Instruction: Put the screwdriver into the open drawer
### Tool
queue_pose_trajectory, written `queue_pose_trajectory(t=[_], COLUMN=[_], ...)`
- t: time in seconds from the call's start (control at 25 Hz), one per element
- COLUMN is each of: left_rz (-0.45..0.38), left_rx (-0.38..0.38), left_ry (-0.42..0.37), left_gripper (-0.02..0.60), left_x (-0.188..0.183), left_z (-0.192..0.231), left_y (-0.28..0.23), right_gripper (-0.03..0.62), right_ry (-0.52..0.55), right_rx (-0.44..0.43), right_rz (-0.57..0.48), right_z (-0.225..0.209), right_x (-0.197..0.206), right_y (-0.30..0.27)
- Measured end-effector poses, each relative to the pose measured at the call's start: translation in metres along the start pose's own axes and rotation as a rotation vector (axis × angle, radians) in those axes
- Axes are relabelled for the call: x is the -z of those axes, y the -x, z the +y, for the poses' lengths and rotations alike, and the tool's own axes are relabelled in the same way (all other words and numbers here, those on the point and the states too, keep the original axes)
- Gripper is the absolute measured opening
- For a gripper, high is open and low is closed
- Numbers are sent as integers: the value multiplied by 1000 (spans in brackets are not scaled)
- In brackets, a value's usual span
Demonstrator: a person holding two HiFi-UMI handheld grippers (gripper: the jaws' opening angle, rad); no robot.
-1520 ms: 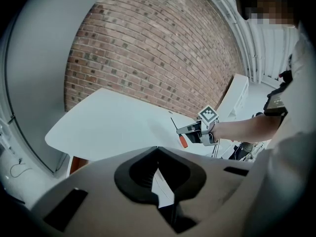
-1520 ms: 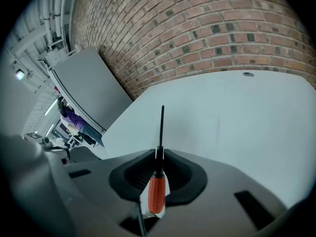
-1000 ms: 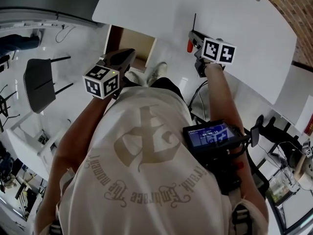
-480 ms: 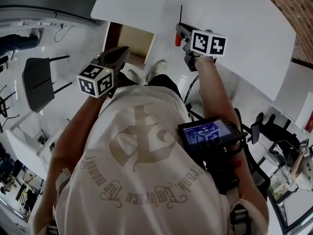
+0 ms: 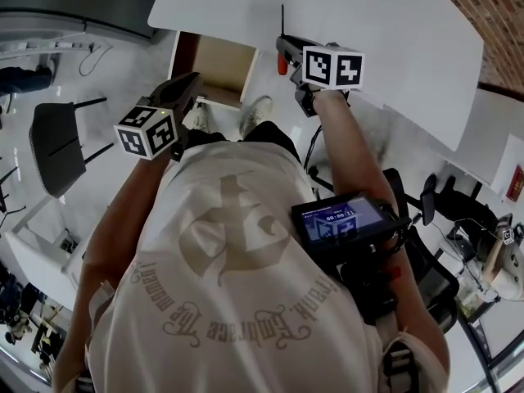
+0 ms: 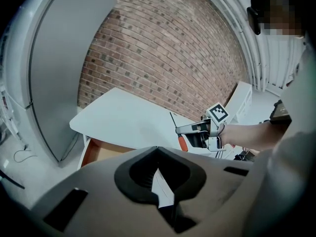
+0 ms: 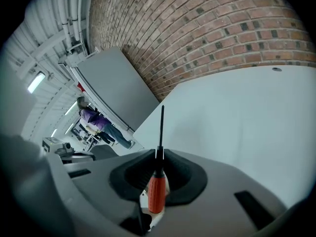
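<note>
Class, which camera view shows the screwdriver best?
The right gripper view: the screwdriver sits at the centre, orange handle and black shaft clear between the jaws. Head and left gripper views show it small and distant.

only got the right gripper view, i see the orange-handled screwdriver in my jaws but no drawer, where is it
Observer: The head view shows the open wooden drawer jutting out from under the white table, just left of the right gripper.
Operator: is the left gripper in the way
Observer: In the head view the left gripper, its jaws shut on nothing, overlaps the drawer's near left corner, so it may crowd that side.
Operator: anything in the drawer
Observer: The part that the head view shows is bare wood.
</note>
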State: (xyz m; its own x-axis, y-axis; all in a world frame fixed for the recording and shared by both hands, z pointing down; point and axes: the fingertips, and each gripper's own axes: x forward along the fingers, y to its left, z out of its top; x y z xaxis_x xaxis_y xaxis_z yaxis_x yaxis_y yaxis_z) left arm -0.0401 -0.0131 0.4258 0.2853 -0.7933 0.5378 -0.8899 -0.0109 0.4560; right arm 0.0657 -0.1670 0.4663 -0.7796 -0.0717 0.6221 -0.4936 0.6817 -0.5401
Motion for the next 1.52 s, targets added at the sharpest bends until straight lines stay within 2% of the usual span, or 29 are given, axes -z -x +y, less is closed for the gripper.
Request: queue_pose_trajectory(t=[0.32, 0.6, 1.16, 1.52], left_rz=[36, 38, 34, 51], left_rx=[31, 82, 172, 200], left_ry=[19, 3, -32, -34], left_gripper=[20, 20, 20, 20], left_x=[-7, 0, -13, -17], left_z=[14, 47, 101, 135], left_y=[-7, 30, 61, 72], right_gripper=[66, 66, 66, 66], right_ry=[-44, -51, -126, -196], right_rx=[28, 66, 151, 163], right_rz=[0, -21, -52, -20], right_z=[1, 52, 99, 117], right_x=[3, 21, 41, 64], right_y=[-2, -21, -49, -85])
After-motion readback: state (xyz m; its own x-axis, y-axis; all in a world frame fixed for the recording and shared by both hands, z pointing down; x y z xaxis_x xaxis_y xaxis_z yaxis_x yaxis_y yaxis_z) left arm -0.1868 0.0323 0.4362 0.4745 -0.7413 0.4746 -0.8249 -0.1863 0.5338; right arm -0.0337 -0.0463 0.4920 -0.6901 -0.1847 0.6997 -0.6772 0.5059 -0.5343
